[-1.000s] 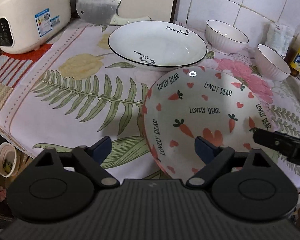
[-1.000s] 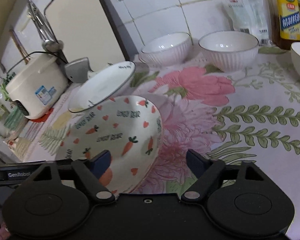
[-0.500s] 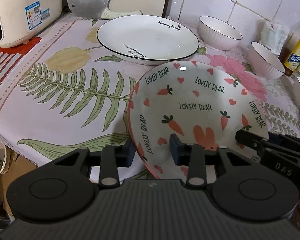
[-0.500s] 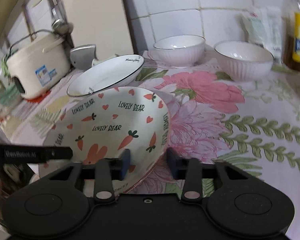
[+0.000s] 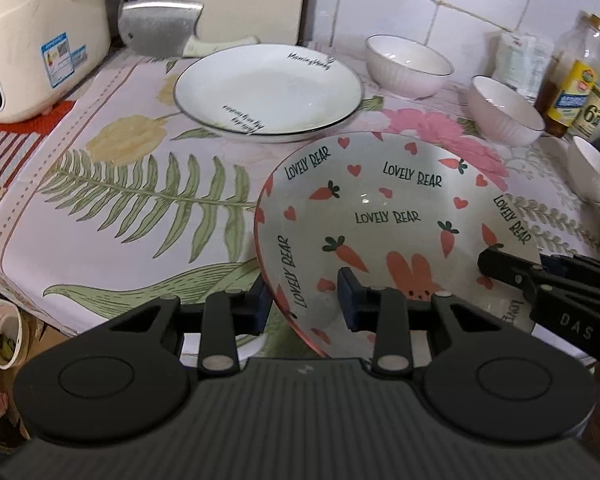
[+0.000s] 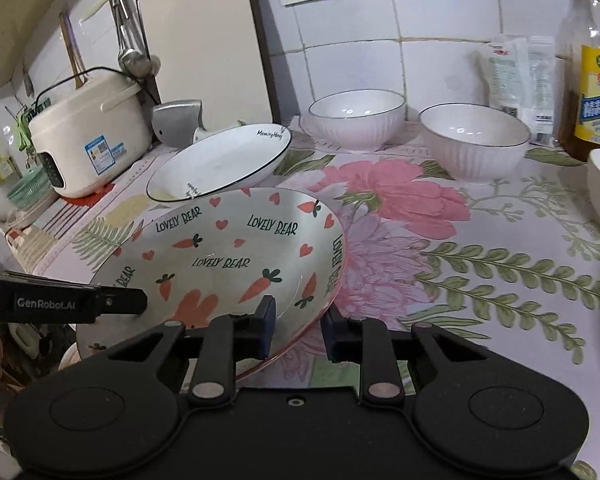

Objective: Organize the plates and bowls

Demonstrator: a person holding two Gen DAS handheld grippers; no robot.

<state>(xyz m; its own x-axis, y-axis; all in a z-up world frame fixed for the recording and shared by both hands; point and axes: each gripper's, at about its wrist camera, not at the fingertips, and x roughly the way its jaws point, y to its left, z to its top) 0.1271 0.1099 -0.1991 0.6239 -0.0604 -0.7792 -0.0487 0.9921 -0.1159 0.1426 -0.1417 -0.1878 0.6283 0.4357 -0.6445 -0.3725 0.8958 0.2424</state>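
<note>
A carrot-and-heart "LOVELY BEAR" plate [image 5: 396, 216] [image 6: 228, 264] is held tilted over the flowered cloth. My left gripper [image 5: 304, 300] is shut on its near left rim. My right gripper [image 6: 300, 328] has the near right rim between its pads, and its jaws are still closing on it. Each gripper's tip shows in the other's view: the right gripper [image 5: 500, 268] and the left gripper [image 6: 132, 300]. A white black-rimmed plate [image 5: 268, 88] [image 6: 220, 164] lies behind. Three white bowls [image 5: 408, 60] [image 5: 504, 108] [image 5: 592, 172] stand at the back right.
A cream rice cooker [image 5: 32, 40] and a cleaver [image 5: 160, 28] sit at the back left. Bottles [image 5: 576, 88] and packets stand against the tiled wall on the right. The counter edge drops off at the front left, with a paper cup [image 5: 2, 332] below.
Both grippers went from wide open to closed on the carrot plate's rim, one on each side. The plate now sits a little higher and tilted.
</note>
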